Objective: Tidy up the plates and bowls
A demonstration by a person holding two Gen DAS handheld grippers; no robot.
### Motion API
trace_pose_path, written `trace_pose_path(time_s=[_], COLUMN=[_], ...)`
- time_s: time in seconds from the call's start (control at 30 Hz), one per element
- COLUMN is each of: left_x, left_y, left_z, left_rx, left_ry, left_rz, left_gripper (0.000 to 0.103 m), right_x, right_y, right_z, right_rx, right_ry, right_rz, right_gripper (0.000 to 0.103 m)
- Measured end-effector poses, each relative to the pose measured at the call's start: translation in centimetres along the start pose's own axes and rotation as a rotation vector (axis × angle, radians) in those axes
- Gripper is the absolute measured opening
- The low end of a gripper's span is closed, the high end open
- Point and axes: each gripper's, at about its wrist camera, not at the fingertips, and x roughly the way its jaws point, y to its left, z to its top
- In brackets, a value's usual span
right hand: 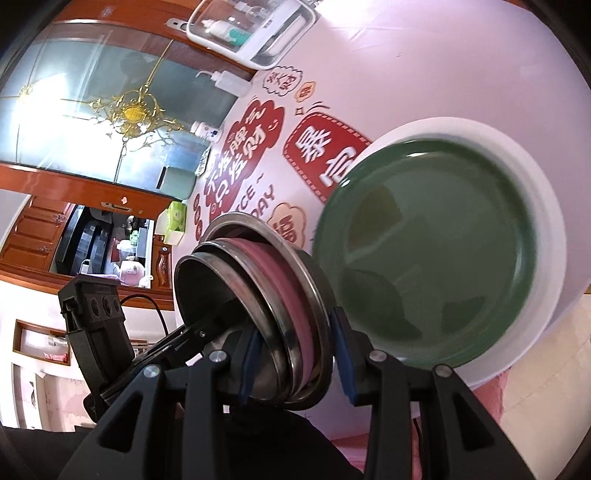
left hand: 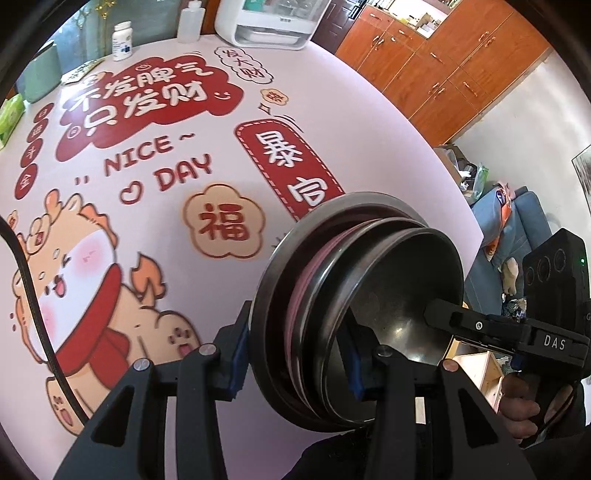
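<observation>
A nested stack of steel bowls (left hand: 332, 295) with a pink bowl (left hand: 314, 269) between them is held on edge above the table's near edge. My left gripper (left hand: 295, 365) is shut on the stack's near rim, blue pads on both sides. My right gripper (right hand: 297, 365) is shut on the same stack (right hand: 258, 302) from the other side; it also shows in the left wrist view (left hand: 461, 325) reaching into the innermost bowl. A green plate (right hand: 428, 254) lies on a white plate (right hand: 539, 206) on the table, right of the stack.
The round table has a white cloth with red print (left hand: 147, 155). At its far side stand a white dish rack (left hand: 266, 22), a squeeze bottle (left hand: 190, 20), a pill bottle (left hand: 122, 40), a green box (left hand: 38, 75) and a tissue pack (left hand: 9, 114). Wooden cabinets (left hand: 443, 62) stand behind.
</observation>
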Motion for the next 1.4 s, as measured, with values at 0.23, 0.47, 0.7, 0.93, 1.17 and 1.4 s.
trace_pose_path(time_s=[0.23,0.47,0.7,0.93,1.17,1.4], left_x=[2.2,4.3,6.0,7.1,8.4,8.1], left_y=[-2.6,-5.0,-6.9,-8.2,-9.2,-9.8], left_z=[1.1,2.0,2.1,1.9,1.7,1.4], left_rx=[-0.028,-0.074,-0.157,-0.259,-0.342,-0.425], left_ry=[0.017,0.036,0.057,0.051,0.038,-0.035], left_rz=[-0.014,0.001,0.025,0.054,0.102,0.157], left_gripper=[0.040,0.040,0.040,0.040,0.041,0.041], right_x=[-1.6,-2.3,-2.8,-3.1,-3.4,-3.9], right_y=[-2.5,-4.9,-7.0,-8.0,-8.0,-7.3], right_z=[1.9,4.0,6.2,8.2,10.1,10.7], right_rx=[0.011,0.010,-0.007,-0.055,-0.144,-0.252], right_ry=[0.035,0.098,0.180,0.257,0.291,0.303], right_rz=[-0.026,-0.042,-0.045,-0.041,-0.058,-0.067], right_gripper=[0.036,0.036,0.036,0.036,0.037,0.038])
